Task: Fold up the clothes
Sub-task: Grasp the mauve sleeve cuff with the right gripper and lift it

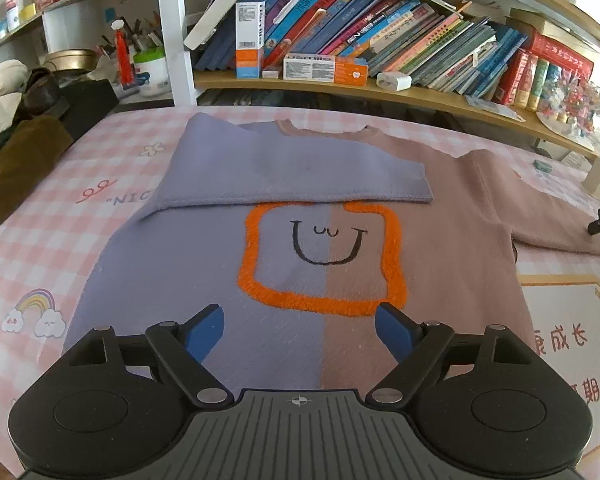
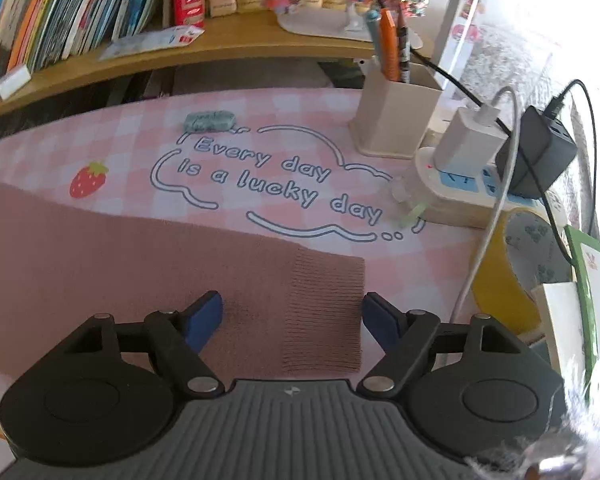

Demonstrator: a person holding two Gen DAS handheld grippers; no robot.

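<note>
Sweater [image 1: 300, 248] spread flat on the counter [image 1: 40, 248], lilac sleeve [image 1: 292, 168] folded across its chest. Left hand-held gripper [image 1: 300, 328], fingers apart, above the hem. Right hand-held gripper [image 2: 292, 320], fingers apart, straddling the brown sleeve cuff [image 2: 320, 304].

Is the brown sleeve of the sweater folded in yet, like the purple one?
No, spread out. The brown knitted sleeve lies flat across the pink checked tablecloth; the purple sleeve is folded across the chest.
</note>
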